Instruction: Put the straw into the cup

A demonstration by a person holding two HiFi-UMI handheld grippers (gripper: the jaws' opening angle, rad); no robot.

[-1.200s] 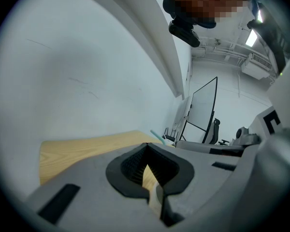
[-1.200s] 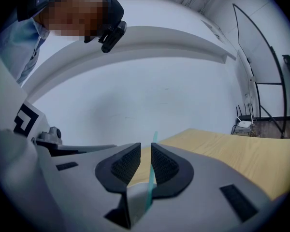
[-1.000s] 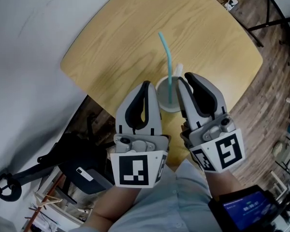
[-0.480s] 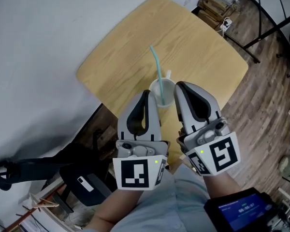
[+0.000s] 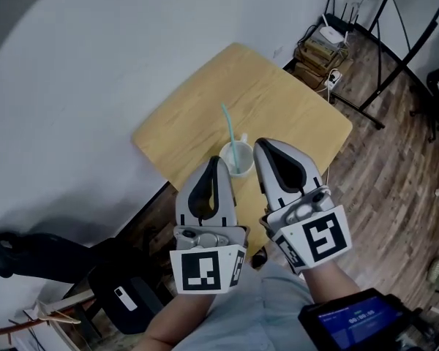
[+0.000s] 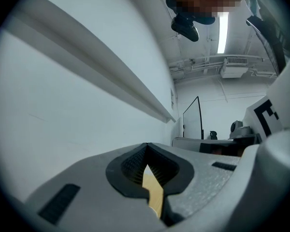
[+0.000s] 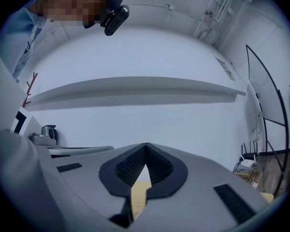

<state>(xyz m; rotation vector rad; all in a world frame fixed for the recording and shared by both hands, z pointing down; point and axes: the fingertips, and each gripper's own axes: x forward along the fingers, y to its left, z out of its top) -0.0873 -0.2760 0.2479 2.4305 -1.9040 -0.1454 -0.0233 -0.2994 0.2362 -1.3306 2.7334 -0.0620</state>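
Note:
A teal straw (image 5: 227,130) stands tilted in a pale translucent cup (image 5: 236,158) on the small wooden table (image 5: 205,112). In the head view both grippers are held up close to the camera, above the table's near edge. My left gripper (image 5: 217,161) is shut and empty, just left of the cup. My right gripper (image 5: 261,145) is also shut and empty, just right of the cup. In the left gripper view the jaws (image 6: 146,147) meet, with only a sliver of table behind them. The right gripper view shows its jaws (image 7: 146,147) closed the same way, pointing at the white wall.
A white wall (image 5: 95,57) runs behind and left of the table. Cables, a router (image 5: 329,35) and black stand legs (image 5: 373,42) sit on the wooden floor at the right. A dark chair-like object (image 5: 36,258) lies at lower left. A lit screen (image 5: 351,319) is at my right wrist.
Both grippers and the camera have drawn up and back from the table, so the cup and straw look smaller and farther. The straw stays in the cup.

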